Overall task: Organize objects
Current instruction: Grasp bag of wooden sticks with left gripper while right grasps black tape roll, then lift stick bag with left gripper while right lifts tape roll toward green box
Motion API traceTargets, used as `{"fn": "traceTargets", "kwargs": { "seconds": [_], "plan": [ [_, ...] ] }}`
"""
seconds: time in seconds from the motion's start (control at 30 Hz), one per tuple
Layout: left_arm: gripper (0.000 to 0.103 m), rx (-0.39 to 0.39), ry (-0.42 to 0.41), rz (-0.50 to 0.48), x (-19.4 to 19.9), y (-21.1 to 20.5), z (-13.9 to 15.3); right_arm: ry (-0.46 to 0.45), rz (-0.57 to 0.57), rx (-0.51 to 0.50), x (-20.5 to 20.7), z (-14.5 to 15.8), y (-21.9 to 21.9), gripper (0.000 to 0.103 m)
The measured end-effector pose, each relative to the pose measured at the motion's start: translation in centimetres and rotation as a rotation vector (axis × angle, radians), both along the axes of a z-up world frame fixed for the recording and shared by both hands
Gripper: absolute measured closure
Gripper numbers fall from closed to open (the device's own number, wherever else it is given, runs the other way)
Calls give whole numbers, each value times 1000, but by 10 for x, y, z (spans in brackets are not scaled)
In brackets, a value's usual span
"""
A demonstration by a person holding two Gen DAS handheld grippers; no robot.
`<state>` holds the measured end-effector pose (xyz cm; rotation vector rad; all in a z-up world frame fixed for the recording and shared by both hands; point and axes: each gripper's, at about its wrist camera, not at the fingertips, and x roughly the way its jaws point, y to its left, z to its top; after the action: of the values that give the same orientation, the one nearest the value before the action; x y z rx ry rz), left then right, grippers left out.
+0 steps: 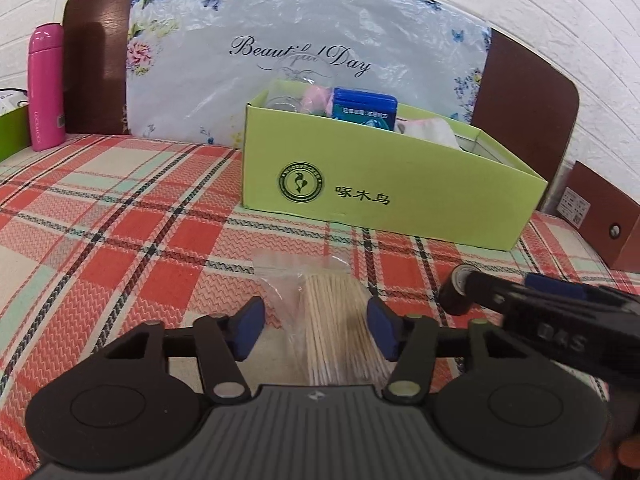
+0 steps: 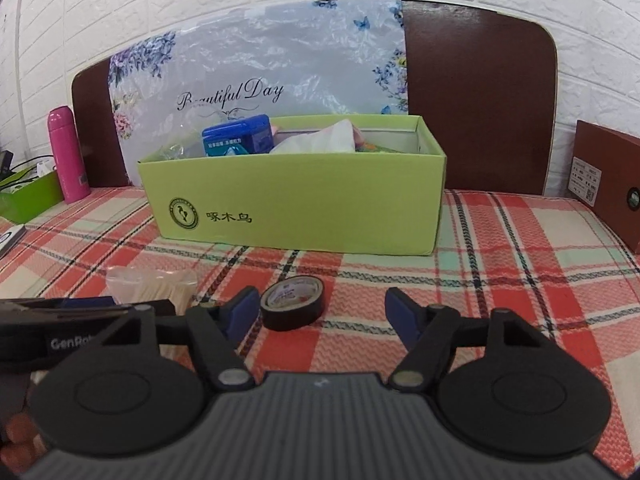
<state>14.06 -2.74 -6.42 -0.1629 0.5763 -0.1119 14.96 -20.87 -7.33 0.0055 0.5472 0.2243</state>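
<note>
**Both claws spread, one item in front of each**

Your left gripper [image 1: 316, 330] is spread wide, and the clear bag of toothpicks [image 1: 334, 328] lies on the plaid tablecloth [image 1: 120, 240] right between its blue pads [image 1: 250, 330], closer to the right-hand pad; whether either pad touches the bag you cannot tell. Just off to its right, past that pad, sits the roll of black tape [image 1: 456, 292], partly hidden behind your other tool.

Your right gripper [image 2: 320, 320] is also wide apart and holds nothing. The roll of black tape [image 2: 292, 306] lies flat on the cloth between its fingers, close to the left pad [image 2: 242, 316] and well clear of the right one. The toothpick bag [image 2: 156, 284] shows further to its left, behind your left tool.

Ahead of both claws stands the open green box [image 2: 296, 208], already holding a blue container [image 2: 238, 136], white tissue [image 2: 320, 140] and a clear glass item [image 1: 288, 92]. Beyond it leans a floral plastic sheet [image 2: 260, 64] against the brown headboard [image 2: 480, 100]. Far left stands a pink bottle [image 2: 68, 156], far right a brown box [image 2: 608, 184]
</note>
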Motion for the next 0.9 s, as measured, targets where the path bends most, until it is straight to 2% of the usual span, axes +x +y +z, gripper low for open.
{"fn": "traceTargets", "kwargs": {
  "seconds": [0.07,0.13,0.17,0.2,0.27,0.3,0.33,0.37,0.6,0.9],
  "plan": [
    [49,-11,-4,-7,0,1,-1,22,8,1,9,-3,5,45],
    [52,-26,-9,-16,0,3,-2,35,24,9,14,-7,9,46],
    [56,-36,-10,-22,0,4,-2,39,33,16,15,-7,11,49],
    [61,-47,-11,-29,0,4,-3,38,47,21,15,-8,12,59],
    [74,-73,-13,-54,-1,6,-3,20,70,-5,11,-7,15,60],
    [79,-82,-12,-70,-1,7,-3,12,89,-26,7,-7,17,65],
    [80,-87,-12,-86,-2,6,-3,-3,100,-37,3,-6,16,75],
    [80,-87,-13,-102,-3,5,-3,2,121,-33,-2,-5,12,93],
    [79,-91,-19,-132,-4,0,-6,31,92,62,-11,-7,-15,94],
    [76,-107,-18,-129,-3,1,-7,19,85,70,-13,-9,-17,93]
  ]
}}
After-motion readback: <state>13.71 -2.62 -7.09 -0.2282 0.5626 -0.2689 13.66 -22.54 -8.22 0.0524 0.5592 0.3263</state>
